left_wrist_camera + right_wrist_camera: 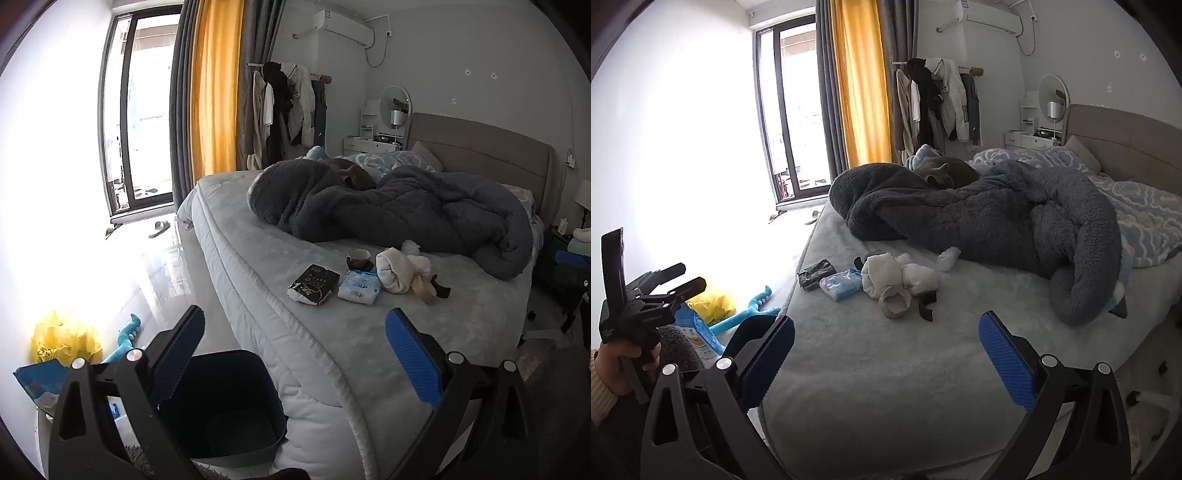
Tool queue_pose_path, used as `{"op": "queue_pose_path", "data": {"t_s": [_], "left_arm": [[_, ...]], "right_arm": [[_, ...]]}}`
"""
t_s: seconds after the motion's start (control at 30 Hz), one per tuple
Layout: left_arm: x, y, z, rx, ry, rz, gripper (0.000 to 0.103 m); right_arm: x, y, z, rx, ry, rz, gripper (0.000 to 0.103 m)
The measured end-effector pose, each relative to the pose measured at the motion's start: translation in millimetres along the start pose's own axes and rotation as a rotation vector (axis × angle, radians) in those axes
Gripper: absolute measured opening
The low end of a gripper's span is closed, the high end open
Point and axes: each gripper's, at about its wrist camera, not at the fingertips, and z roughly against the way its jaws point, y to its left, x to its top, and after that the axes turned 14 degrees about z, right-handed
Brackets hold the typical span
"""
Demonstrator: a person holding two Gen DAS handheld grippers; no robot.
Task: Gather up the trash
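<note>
Closest thing in both views is just the blue pads: the left gripper [295, 354] and right gripper [886, 354] both have their jaws spread wide with nothing between them. Neither one touches anything.

Under the left gripper there's a dark bin [225, 410] on the floor, tight against the corner of the bed [258, 236]. It looks empty from what I can see of the inside.

The trash is all in a little cluster on the bed, near the edge, well ahead of both grippers: a black pack [313, 285], a blue-white wipes pack [359, 288] right beside it, a cup [359, 257] behind those, a tape roll [895, 301] and a black scrap [926, 309]. A white rolled cloth [393, 273] lies in the middle of it, touching the tape roll.

Behind that is a big grey fleece blanket [406, 210] heaped across the bed, with a cat [947, 170] curled up on top.

In the right wrist view, a hand [618, 363] grips the left gripper's handle at far left. On the floor by the bin: a yellow bag [66, 338] and a blue toy [125, 339].
</note>
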Motion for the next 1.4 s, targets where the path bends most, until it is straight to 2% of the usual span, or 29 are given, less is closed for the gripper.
{"op": "queue_pose_path", "data": {"t_s": [1.4], "left_arm": [[0.3, 0.5, -0.7, 0.004, 0.006, 0.003, 0.1]], "right_arm": [[0.6, 1.9, -2.0, 0.001, 0.002, 0.009, 0.101]]}}
